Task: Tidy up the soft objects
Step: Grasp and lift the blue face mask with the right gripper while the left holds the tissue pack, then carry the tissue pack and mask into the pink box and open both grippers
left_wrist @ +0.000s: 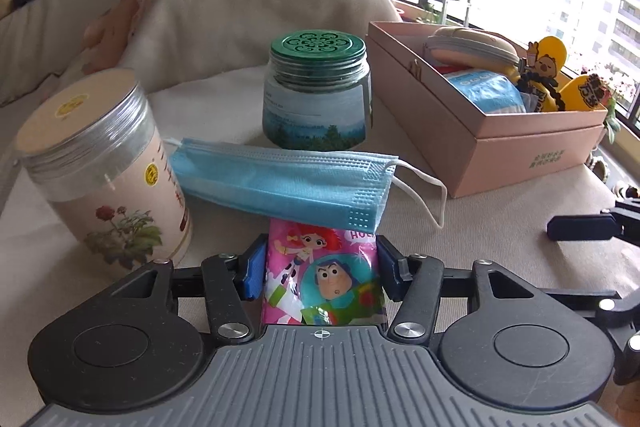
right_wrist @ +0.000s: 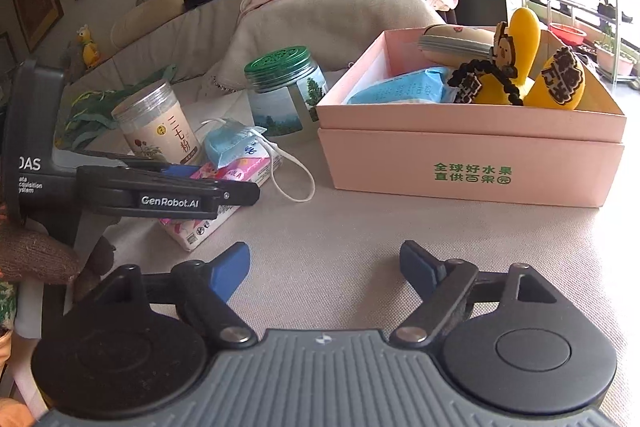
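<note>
Tissue pack, cartoon-printed and lying on the couch cushion under a folded blue mask, sits clamped in the left gripper, apparently bound for the pink box, while the right gripper hovers spread and empty.

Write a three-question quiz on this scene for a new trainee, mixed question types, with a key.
1. True or false: the left gripper is shut on the cartoon tissue pack.
2. What lies across the far end of the tissue pack? A) a sock B) the blue face mask C) a towel
3. Fill in: the right gripper is ____ and holds nothing.

Key:
1. True; its fingers press both sides of the pack.
2. B; the mask rests on top of it.
3. Open; its fingers stand apart over bare cloth, short of the pink box.
</note>
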`<state>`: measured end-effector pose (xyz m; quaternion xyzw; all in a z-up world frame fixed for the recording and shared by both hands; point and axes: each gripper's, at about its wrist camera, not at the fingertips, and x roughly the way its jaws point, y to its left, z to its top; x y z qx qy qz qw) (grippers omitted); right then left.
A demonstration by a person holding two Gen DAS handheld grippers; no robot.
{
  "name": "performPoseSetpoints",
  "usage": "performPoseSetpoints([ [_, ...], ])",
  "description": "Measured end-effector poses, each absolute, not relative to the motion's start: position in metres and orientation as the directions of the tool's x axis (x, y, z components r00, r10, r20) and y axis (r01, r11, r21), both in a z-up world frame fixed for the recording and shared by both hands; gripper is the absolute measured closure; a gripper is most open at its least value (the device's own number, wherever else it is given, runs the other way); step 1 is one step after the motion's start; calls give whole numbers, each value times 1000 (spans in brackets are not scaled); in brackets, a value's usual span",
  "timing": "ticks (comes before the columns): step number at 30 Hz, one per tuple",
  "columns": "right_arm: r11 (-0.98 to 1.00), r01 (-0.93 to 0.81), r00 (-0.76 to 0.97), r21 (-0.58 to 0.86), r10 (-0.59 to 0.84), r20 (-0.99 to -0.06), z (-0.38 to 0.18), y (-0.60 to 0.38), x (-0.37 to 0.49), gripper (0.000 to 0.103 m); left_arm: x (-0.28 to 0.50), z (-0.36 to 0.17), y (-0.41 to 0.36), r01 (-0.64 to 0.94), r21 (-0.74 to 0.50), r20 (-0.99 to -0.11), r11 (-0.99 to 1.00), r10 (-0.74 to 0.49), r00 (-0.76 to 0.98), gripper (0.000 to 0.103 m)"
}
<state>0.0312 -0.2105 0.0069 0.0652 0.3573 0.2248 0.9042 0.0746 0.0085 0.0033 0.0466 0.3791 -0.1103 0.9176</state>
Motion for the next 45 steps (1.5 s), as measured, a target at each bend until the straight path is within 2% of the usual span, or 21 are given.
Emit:
performPoseSetpoints([
  [3, 873, -426, 598, 240, 470, -649, 7, -200, 37, 1, 61, 2, 21, 230, -4, -695, 973, -168, 699, 43],
  [7, 870, -485, 579, 88, 396, -713, 7, -175, 37, 0, 51, -1, 31, 245, -32, -659, 969, -205, 724, 43],
  [8, 867, -494, 573, 68, 383, -725, 8, -171, 38, 1, 50, -3, 32, 249, -27, -649, 968, -206, 733, 43],
  [10, 856, -511, 543, 77, 391, -743, 17, -167, 40, 20, 45, -4, 32, 256, -16, -637, 967, -207, 742, 43],
  [16, 830, -548, 594, 102, 472, -652, 84, -150, 53, 21, 44, -5, 41, 260, -80, -621, 962, -252, 742, 43],
  [20, 812, -560, 516, 162, 495, -698, 101, -109, 102, 21, 44, -5, 45, 259, -103, -616, 960, -266, 742, 43],
  [23, 810, -562, 454, 166, 470, -757, 88, -71, 139, 30, 44, -5, 44, 260, -97, -618, 961, -263, 741, 43],
  [25, 819, -548, 407, 167, 437, -802, 70, -48, 158, 43, 44, -5, 45, 260, -102, -617, 960, -266, 741, 43],
  [29, 828, -528, 327, 187, 401, -856, 42, -25, 179, 53, 44, -5, 47, 259, -119, -614, 958, -276, 740, 43],
  [31, 832, -528, 321, 170, 381, -867, 36, -21, 179, 76, 44, -5, 48, 259, -124, -613, 958, -279, 739, 43],
  [34, 834, -530, 342, 155, 377, -861, 41, -26, 174, 93, 44, -4, 49, 259, -129, -612, 957, -282, 739, 44],
  [39, 838, -528, 424, 140, 403, -811, 83, -50, 160, 96, 48, 8, 57, 225, -221, -600, 949, -314, 736, 53],
  [45, 835, -536, 543, 124, 453, -707, 152, -89, 131, 96, 41, 76, 48, 252, -137, -476, 958, -287, 831, 54],
])
